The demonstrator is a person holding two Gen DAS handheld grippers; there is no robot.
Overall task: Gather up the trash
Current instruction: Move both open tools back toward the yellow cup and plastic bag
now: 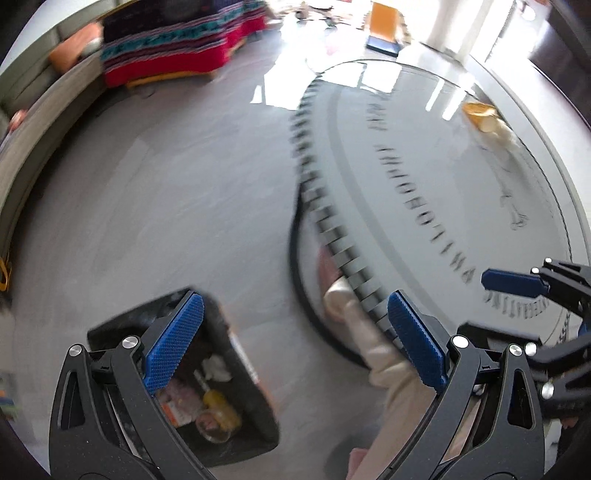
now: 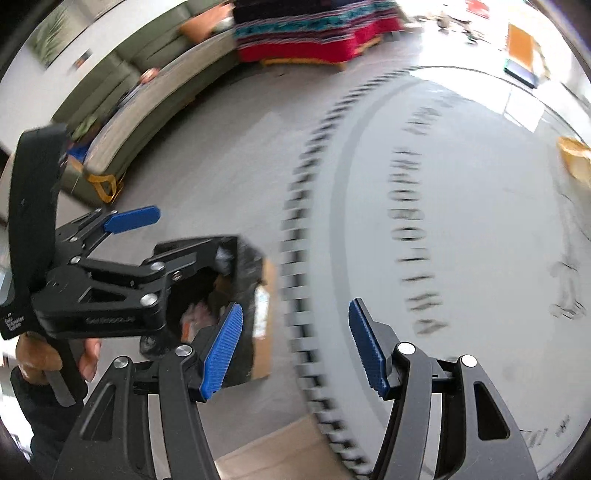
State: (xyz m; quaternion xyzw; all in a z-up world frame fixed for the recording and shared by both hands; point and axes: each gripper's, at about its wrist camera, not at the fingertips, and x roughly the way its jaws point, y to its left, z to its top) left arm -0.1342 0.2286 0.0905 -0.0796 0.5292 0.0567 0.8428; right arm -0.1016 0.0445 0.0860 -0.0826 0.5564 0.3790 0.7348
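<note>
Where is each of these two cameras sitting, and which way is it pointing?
Left wrist: sits on the left gripper, looking down at the black trash bin on the floor, beside the round glass table; its blue pads and the person's pale-trousered leg show.
Right wrist: sits on the right gripper, facing the tabletop; the left gripper and hand show.
Shared: bin, table, striped blanket.

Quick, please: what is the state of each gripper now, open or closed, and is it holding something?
Left gripper: open, fingers wide apart, holding nothing.
Right gripper: open, fingers wide apart, holding nothing.
</note>
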